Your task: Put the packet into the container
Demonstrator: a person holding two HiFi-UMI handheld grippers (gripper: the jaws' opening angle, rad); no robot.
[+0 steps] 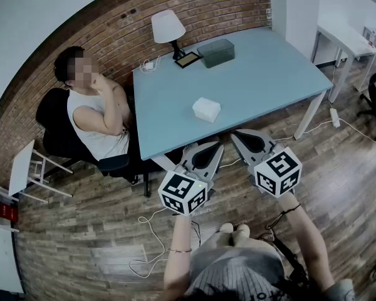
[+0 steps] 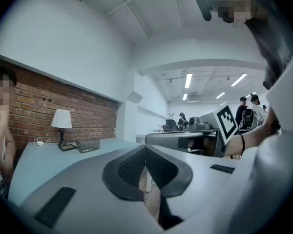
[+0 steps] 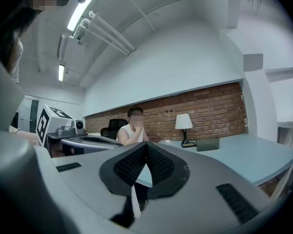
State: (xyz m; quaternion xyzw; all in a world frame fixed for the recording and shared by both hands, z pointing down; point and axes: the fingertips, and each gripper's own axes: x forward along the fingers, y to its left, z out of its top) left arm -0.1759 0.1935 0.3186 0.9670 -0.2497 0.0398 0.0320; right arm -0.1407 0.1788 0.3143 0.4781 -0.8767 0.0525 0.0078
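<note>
Packet (image 1: 206, 109): one, white, lying flat on the worktop (image 1: 269, 74), toward its near long edge and about mid-length. It's slightly oblong, and the long axis looks skewed to the worktop's edges, not square to either. It sits inboard of the near edge, no overhang.

Container (image 1: 216, 52): one, a dark translucent box at the worktop's far side by the brick wall, open top up, long axis roughly along the far edge. It's well apart from the packet, with bare worktop surface between them and across the whole right half.

At the worktop's far left corner: one lamp (image 1: 168, 27) and one dark flat slab (image 1: 188, 59) just beside the container. One seated person (image 1: 94, 115) at the worktop's left end.

Two tongs, both off the worktop's near edge over the floor, tips aimed at the worktop. Left tongs (image 2: 145, 147) closed, nothing between the pads. Right tongs (image 3: 146, 145) closed, also holding nothing.
</note>
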